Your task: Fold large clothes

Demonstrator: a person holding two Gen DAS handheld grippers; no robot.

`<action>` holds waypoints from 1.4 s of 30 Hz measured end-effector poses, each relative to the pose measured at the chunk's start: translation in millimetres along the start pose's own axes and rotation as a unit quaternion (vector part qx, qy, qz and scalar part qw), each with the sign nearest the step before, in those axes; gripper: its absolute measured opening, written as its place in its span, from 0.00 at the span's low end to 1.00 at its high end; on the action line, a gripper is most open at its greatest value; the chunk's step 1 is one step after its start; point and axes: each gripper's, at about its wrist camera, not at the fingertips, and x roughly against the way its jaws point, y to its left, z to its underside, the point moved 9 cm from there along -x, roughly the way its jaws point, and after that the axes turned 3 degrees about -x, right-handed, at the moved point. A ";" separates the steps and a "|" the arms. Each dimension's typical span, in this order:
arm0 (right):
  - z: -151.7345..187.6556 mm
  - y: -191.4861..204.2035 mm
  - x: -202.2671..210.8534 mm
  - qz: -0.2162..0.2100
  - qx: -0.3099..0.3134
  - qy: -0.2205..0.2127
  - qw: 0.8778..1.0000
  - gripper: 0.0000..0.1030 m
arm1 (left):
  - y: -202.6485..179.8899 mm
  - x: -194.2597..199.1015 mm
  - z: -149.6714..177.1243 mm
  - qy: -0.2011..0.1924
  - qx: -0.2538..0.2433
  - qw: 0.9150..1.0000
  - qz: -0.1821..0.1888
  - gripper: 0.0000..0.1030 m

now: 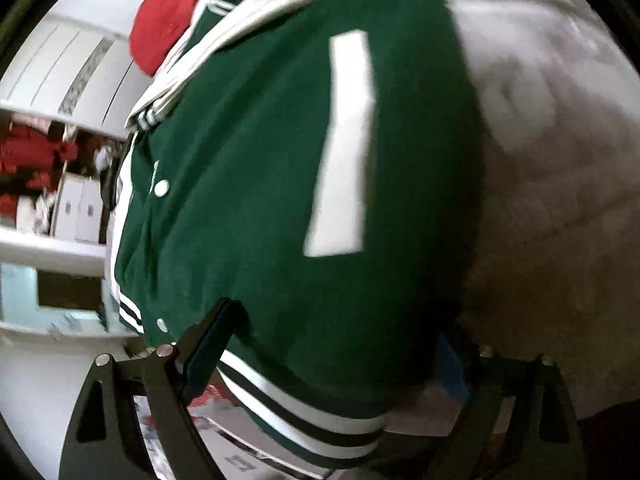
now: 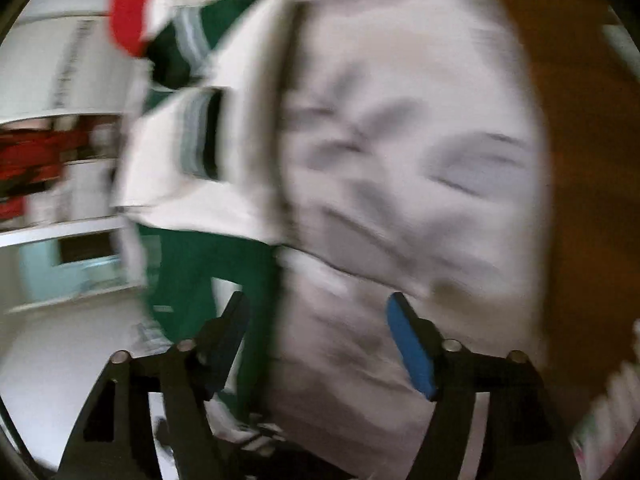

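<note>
the green jacket (image 1: 280,184) lies on the grey sheet (image 1: 540,140), its striped hem between the left gripper (image 1: 332,352) fingers, jaws spread wide. the right gripper (image 2: 320,344) hangs released above the cloth.

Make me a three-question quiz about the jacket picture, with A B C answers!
1. What colour is the jacket body?
A green
B blue
C yellow

2. Where is the red cloth in the left wrist view?
A above the jacket
B under the fingers
C on the shelves

3. How are the right gripper fingers?
A spread apart
B pinched together
C out of view

Answers: 1 A, the jacket body is dark green with white trim. 2 A, red shows at the top, beyond the collar. 3 A, a wide gap shows between the fingers.
</note>
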 end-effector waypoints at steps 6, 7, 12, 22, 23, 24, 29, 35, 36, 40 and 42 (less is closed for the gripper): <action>-77.4 51.1 -71.2 -0.107 -0.004 0.006 0.994 0.75 | 29.1 21.7 -6.1 -0.048 0.014 0.999 0.015 0.26; -86.4 54.8 -85.0 -0.112 -0.009 0.006 0.994 0.75 | 27.9 22.9 -6.3 -0.049 0.012 0.999 0.019 0.22; -114.0 68.0 -128.5 -0.120 -0.059 0.013 0.991 0.23 | 41.2 29.1 -10.4 -0.061 0.028 0.996 0.055 0.13; -115.1 221.2 -60.7 -0.056 -0.015 -0.030 0.998 0.11 | 147.7 72.8 -14.6 -0.079 0.147 0.976 0.139 0.12; -116.7 254.1 -60.3 -0.035 0.005 -0.035 0.999 0.11 | 166.1 74.5 -13.4 -0.078 0.166 0.971 0.153 0.12; -116.6 272.0 -51.9 -0.023 0.014 -0.035 0.999 0.11 | 180.8 74.5 -12.2 -0.076 0.183 0.966 0.165 0.12; -108.3 396.5 -92.4 0.069 0.086 -0.024 0.994 0.11 | 274.9 42.9 8.1 -0.049 0.298 0.923 0.239 0.11; -105.2 493.4 -238.6 0.189 0.138 0.012 0.972 0.10 | 354.8 -72.1 44.4 0.006 0.393 0.872 0.293 0.12; -108.4 497.3 -266.6 0.211 0.133 0.014 0.968 0.10 | 362.0 -99.0 52.5 0.020 0.407 0.861 0.303 0.12; -113.9 496.0 -340.6 0.272 0.100 0.022 0.957 0.11 | 369.6 -176.7 77.3 0.063 0.443 0.824 0.348 0.12; -112.5 488.9 -358.1 0.291 0.096 0.025 0.952 0.11 | 370.1 -202.3 85.4 0.075 0.454 0.807 0.370 0.15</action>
